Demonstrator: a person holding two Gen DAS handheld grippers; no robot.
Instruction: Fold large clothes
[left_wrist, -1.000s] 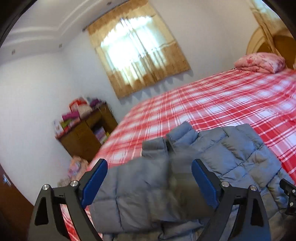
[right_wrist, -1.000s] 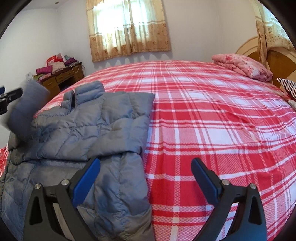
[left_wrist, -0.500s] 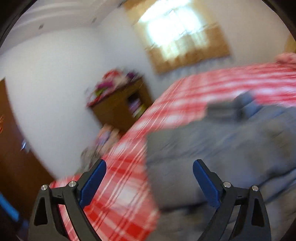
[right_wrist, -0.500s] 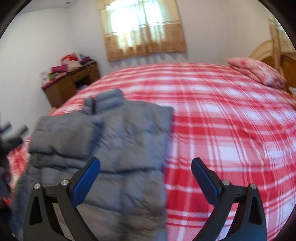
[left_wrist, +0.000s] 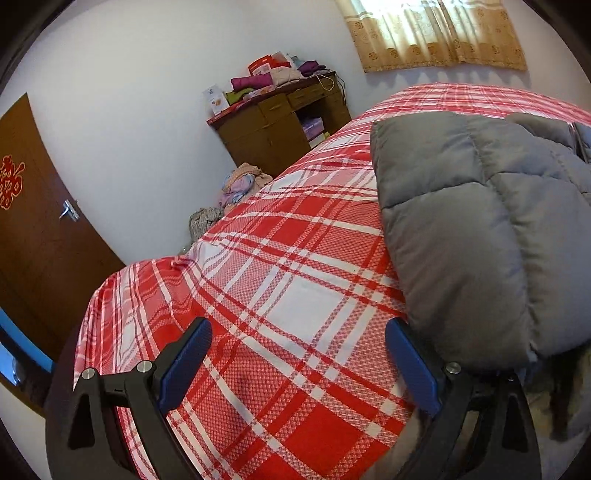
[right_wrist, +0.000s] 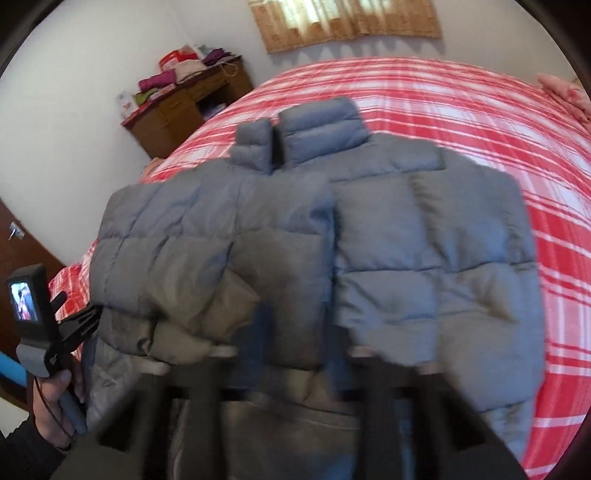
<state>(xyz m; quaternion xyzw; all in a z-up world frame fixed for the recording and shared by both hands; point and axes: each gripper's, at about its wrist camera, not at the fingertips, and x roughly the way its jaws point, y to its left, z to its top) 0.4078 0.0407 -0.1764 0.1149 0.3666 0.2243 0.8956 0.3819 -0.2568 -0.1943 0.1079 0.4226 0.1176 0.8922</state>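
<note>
- Left tongs: the fingers stand spread with nothing between them. Below and between the fingers lies only the plaid bedsheet. The grey puffer jacket lies just beside the right-hand finger and extends beyond it to the right.
- Right tongs: the view is motion-blurred, so the pad tips cannot be resolved. The fingers have just been closing and now stand nearly pressed together, over the lower middle of the jacket. Whether fabric is actually caught between the pads cannot be told from this view.
- Task item: the jacket lies flat on the bed directly ahead of the right tongs. Both sleeves are already folded in over the front, and the collar is at the far end, pointing away from you.
- Step in hand, as judged: take the near hem and carry it toward the collar to halve the jacket.
- Confirm the right tongs hold the full thickness of the padded hem, not the outer shell only; a shallow pinch is likely to slip on this smooth fabric.
- Bring the left tongs across to the hem corner on their right, at matching depth, before lifting.
- Lift both corners together and level, so that the folded sleeves stay in place.
- Beyond the jacket, the sheet is bare up to the window wall; a wooden desk stands far left, clear of the fold path.
</note>
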